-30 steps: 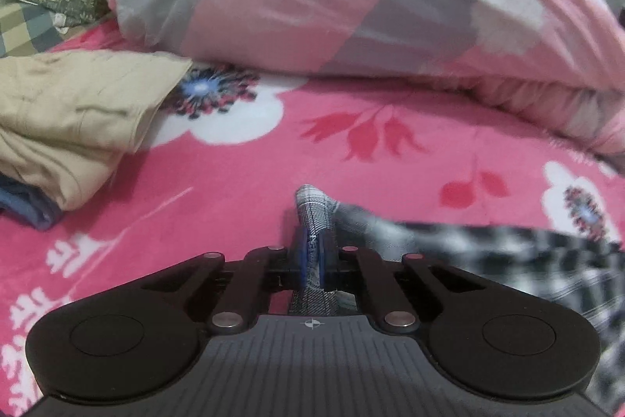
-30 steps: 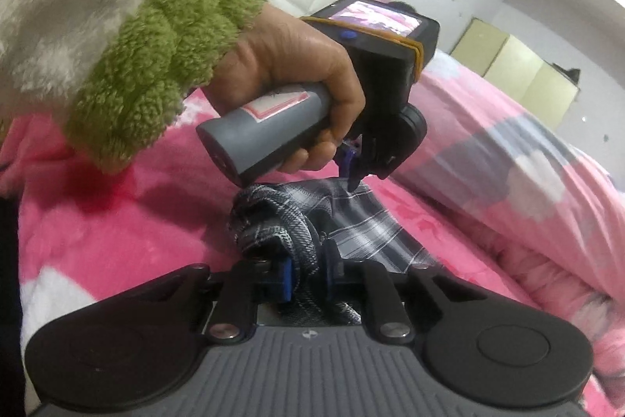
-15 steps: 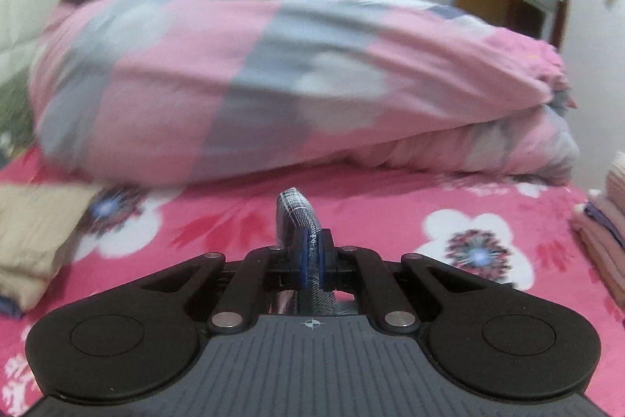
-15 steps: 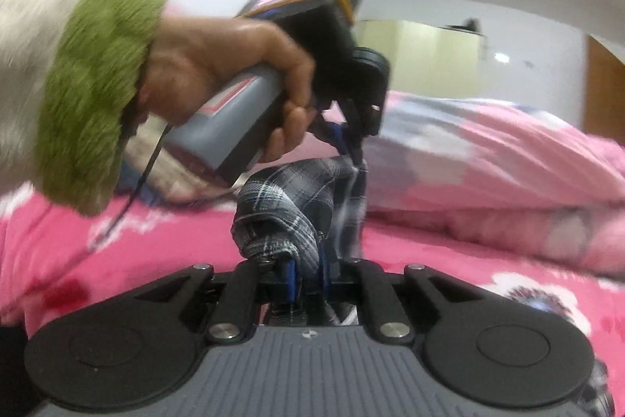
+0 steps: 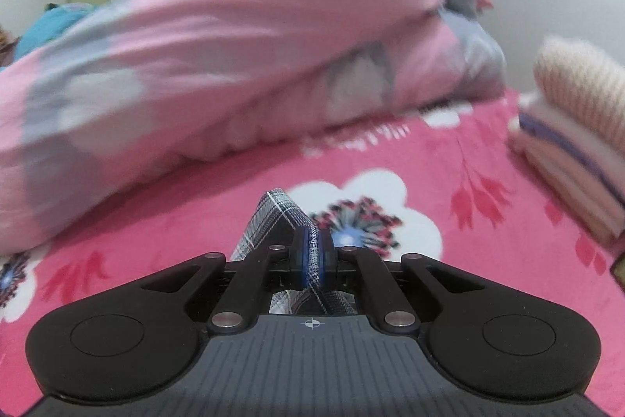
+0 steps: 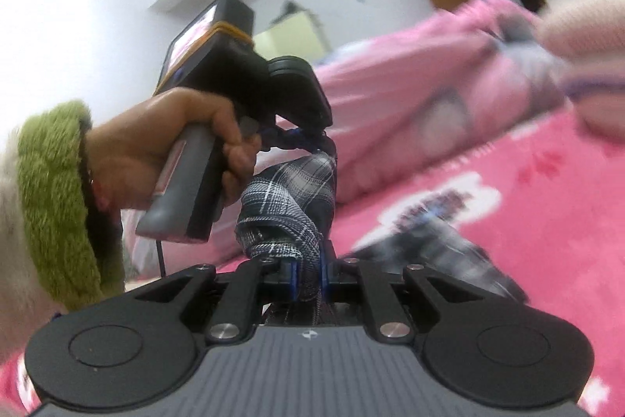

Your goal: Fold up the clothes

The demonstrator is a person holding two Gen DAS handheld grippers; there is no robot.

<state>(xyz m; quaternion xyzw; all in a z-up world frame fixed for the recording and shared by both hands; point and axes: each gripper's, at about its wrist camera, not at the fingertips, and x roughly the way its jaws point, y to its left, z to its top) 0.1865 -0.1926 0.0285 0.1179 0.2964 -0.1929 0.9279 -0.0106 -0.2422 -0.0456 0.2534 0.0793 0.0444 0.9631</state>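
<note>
The left gripper [image 5: 312, 256] is clamped tight on a thin fold of the plaid garment [image 5: 275, 217], a woven dark grey cloth crossed by white lines; a pointed corner of it stands up just beyond the blue-edged pads. In the right wrist view the right gripper [image 6: 308, 278] pinches a thicker, rolled bunch of the same cloth, whose hemmed edge curls into a soft loop above the jaws. The fabric stretches as a short taut band up to the other gripper, held by a hand [image 6: 168, 147] in a fuzzy green cuff [image 6: 54, 206]. The garment hangs between the two tools, lifted above the bedsheet [image 5: 449, 163], a plush hot-pink spread printed with white flowers. Behind lies a puffy pink and grey duvet [image 5: 218, 65], heaped in a long rounded mound. A stack of folded clothes [image 5: 574, 143], ribbed cream knit on top, sits at the right edge of the bed
</note>
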